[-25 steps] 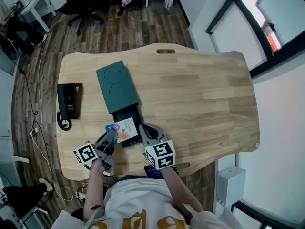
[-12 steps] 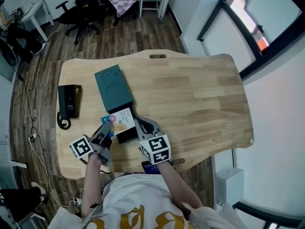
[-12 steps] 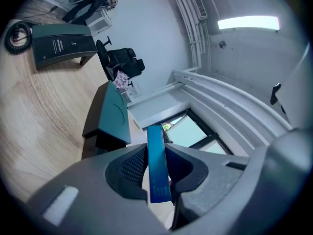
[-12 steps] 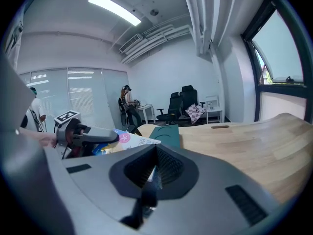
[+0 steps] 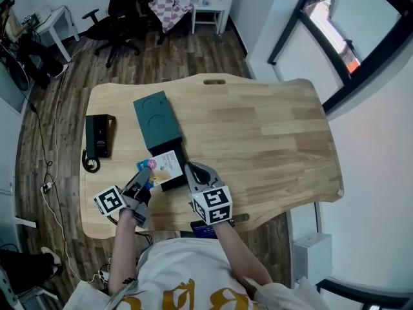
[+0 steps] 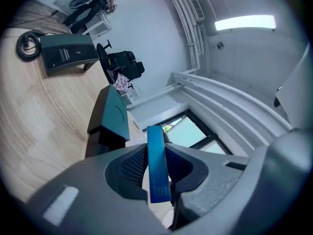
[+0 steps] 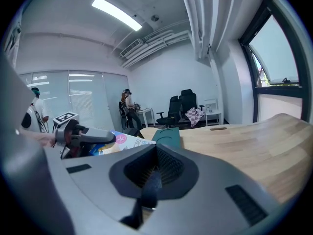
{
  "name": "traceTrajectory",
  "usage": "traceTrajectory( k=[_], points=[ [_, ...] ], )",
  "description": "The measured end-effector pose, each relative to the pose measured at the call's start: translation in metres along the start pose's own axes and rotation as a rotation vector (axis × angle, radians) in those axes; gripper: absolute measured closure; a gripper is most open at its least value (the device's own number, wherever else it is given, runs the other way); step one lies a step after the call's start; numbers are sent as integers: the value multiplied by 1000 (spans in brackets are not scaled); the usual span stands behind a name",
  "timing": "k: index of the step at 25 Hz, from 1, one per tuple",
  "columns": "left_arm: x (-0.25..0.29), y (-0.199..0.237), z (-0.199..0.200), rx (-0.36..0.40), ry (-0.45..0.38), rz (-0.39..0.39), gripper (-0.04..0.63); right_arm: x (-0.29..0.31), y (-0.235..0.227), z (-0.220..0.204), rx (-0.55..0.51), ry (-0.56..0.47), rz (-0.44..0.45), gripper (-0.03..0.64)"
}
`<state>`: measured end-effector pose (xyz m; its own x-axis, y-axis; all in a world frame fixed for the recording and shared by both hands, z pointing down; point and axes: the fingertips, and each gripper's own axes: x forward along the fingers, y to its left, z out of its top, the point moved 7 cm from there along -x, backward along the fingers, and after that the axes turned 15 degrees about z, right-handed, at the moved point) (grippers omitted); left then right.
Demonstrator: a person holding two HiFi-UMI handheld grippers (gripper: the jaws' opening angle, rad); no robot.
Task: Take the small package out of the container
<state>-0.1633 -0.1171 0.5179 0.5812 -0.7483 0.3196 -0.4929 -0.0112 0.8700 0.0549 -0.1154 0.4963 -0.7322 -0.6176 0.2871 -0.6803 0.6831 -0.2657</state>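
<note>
Small package (image 5: 164, 165) is pinched edge-on by the left gripper (image 5: 148, 173), lower-left of centre, just above the container (image 5: 157, 121) at its open black end, so removal is judged approx. done w/ only set-down on the bench (image 5: 271, 141) left; right gripper (image 5: 193, 171) is seen pressed together, empty.

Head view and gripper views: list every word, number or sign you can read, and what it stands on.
Nothing reads clearly.
Small package: printing and a pink round logo, too blurred to read.
Black device: small pale label, too small to read.
Marker cubes: square codes, no words.
</note>
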Motion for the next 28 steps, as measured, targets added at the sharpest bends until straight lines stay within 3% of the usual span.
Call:
traceTrajectory(
  k=[7, 18, 28],
  points=[
    [-25, -2, 0, -91, -47, -55, 502, -11, 12, 5, -9, -32, -23, 612],
    [-37, -3, -7, -132, -55, -99, 502, -18, 21, 6, -37, -47, -24, 612],
    [-43, 4, -9, -153, -61, -90, 502, -22, 17, 0, -38, -32, -40, 612]
  ],
)
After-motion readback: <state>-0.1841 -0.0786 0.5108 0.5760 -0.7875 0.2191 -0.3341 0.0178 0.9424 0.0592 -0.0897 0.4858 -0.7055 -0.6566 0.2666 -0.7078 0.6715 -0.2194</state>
